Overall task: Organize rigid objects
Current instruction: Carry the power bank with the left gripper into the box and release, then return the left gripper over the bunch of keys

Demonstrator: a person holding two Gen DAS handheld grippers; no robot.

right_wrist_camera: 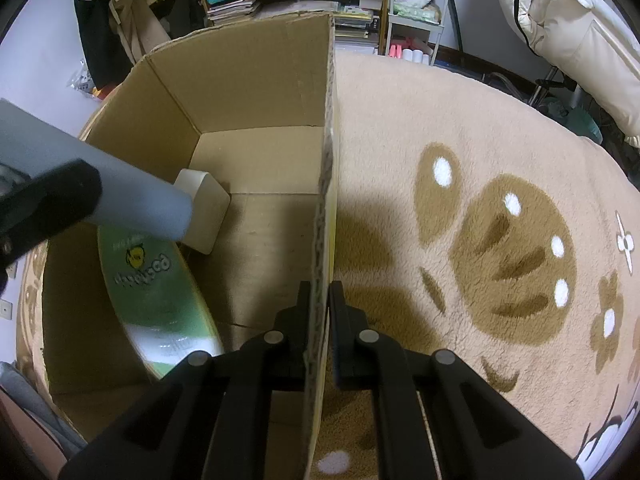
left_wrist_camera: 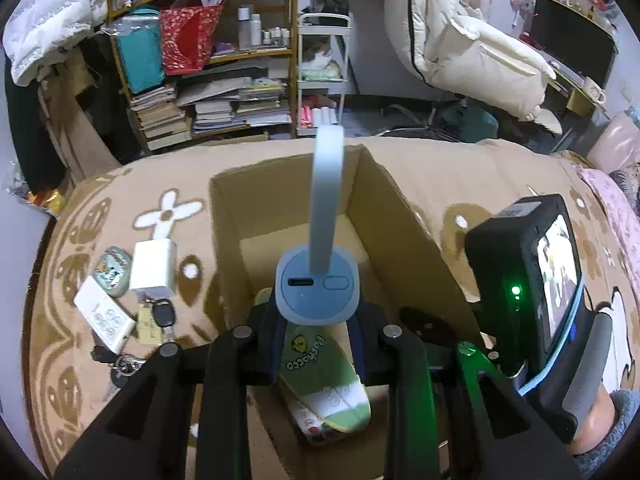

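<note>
My left gripper (left_wrist_camera: 318, 320) is shut on the round base of a pale blue desk lamp (left_wrist_camera: 318, 292), whose arm (left_wrist_camera: 328, 184) points away over the open cardboard box (left_wrist_camera: 384, 200). The lamp's arm (right_wrist_camera: 120, 196) also shows in the right wrist view, over the box. My right gripper (right_wrist_camera: 320, 300) is shut on the box's right wall (right_wrist_camera: 328, 140). Inside the box lie a green and yellow oval case (right_wrist_camera: 152, 292), also seen in the left wrist view (left_wrist_camera: 320, 380), and a white block (right_wrist_camera: 204, 208).
On the beige patterned rug (right_wrist_camera: 480, 140), left of the box, lie a white charger (left_wrist_camera: 154, 268), a white flat box (left_wrist_camera: 104, 316), a small teal tin (left_wrist_camera: 112, 268) and a key bunch (left_wrist_camera: 160, 316). Shelves of books (left_wrist_camera: 220, 108) stand behind.
</note>
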